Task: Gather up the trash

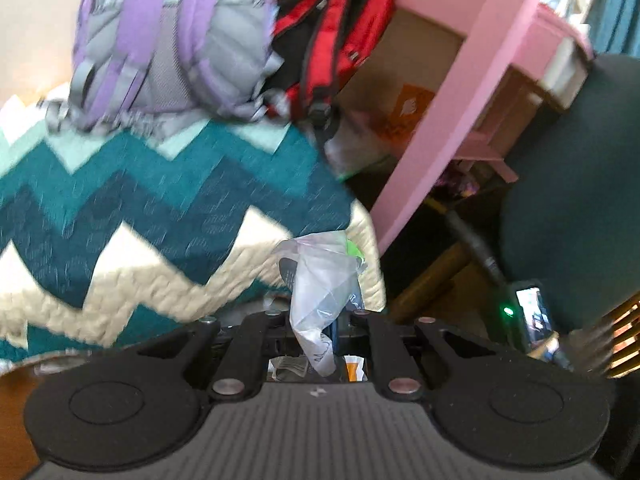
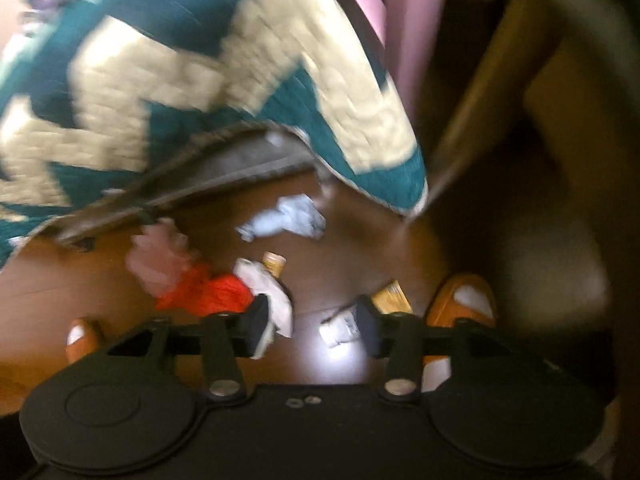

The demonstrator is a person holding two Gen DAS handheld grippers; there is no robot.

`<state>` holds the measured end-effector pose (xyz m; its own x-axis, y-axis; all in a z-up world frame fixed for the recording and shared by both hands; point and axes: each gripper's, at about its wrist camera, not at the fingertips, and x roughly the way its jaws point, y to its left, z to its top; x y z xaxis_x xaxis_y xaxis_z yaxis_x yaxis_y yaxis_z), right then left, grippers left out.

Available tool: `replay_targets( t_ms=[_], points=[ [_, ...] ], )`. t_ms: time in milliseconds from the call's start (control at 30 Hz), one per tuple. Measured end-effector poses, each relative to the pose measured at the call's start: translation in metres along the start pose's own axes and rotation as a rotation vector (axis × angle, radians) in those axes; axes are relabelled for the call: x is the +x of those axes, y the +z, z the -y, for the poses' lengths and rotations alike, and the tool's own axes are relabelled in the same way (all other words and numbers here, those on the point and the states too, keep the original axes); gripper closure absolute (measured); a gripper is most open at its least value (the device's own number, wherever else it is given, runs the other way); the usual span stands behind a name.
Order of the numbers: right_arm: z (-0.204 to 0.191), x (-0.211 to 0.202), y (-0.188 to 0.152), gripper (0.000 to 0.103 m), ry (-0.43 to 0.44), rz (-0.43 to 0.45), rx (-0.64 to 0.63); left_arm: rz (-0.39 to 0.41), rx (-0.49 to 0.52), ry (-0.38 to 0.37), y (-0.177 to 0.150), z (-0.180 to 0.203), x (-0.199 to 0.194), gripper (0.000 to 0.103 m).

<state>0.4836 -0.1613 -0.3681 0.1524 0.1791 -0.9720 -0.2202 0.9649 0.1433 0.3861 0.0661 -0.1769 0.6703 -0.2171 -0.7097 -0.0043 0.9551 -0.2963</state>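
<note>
In the left wrist view my left gripper [image 1: 320,320] is shut on a clear plastic bag [image 1: 320,280] that sticks up between its jaws, beside the edge of a bed. In the right wrist view my right gripper [image 2: 316,326] is open over a wooden floor [image 2: 360,240] strewn with trash. A crumpled white paper [image 2: 286,218] lies ahead. A pink and red wrapper [image 2: 188,276] and a white tissue [image 2: 268,288] lie by the left finger. A yellow packet [image 2: 394,298] and a white scrap [image 2: 340,328] lie by the right finger. The view is blurred.
A teal and cream zigzag quilt [image 1: 140,208] covers the bed. A purple backpack [image 1: 168,40] and a red backpack [image 1: 332,32] sit on it. A pink table [image 1: 460,100] and a dark chair [image 1: 572,180] stand to the right. Orange shoes [image 2: 464,300] stand on the floor.
</note>
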Motion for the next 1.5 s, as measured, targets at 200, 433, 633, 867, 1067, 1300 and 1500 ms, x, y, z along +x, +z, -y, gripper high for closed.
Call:
replay_targets(
  t_ms=[200, 433, 633, 867, 1067, 1300, 1500],
  points=[
    [0.026, 0.092, -0.001, 0.035, -0.048, -0.122, 0.203, -0.022, -0.083, 0.021, -0.040, -0.040, 0.033, 0.092],
    [0.049, 0.170, -0.004, 0.035, -0.112, -0.194, 0.401, -0.049, -0.107, 0.022, -0.071, -0.064, 0.063, 0.092],
    [0.063, 0.221, -0.018, 0.035, -0.151, -0.240, 0.506, -0.059, -0.113, -0.008, -0.073, -0.071, 0.077, 0.092],
    [0.062, 0.250, -0.034, 0.054, -0.202, -0.296, 0.487, -0.118, -0.161, -0.015, -0.082, -0.082, 0.095, 0.092],
    [0.044, 0.245, -0.036, 0.060, -0.232, -0.292, 0.364, -0.133, -0.182, -0.008, -0.085, -0.088, 0.101, 0.092],
    [0.013, 0.202, -0.029, 0.060, -0.225, -0.243, 0.268, -0.112, -0.171, -0.003, -0.083, -0.085, 0.093, 0.092],
    [-0.011, 0.141, -0.011, 0.060, -0.200, -0.166, 0.224, -0.064, -0.131, -0.004, -0.077, -0.077, 0.071, 0.092]
  ],
)
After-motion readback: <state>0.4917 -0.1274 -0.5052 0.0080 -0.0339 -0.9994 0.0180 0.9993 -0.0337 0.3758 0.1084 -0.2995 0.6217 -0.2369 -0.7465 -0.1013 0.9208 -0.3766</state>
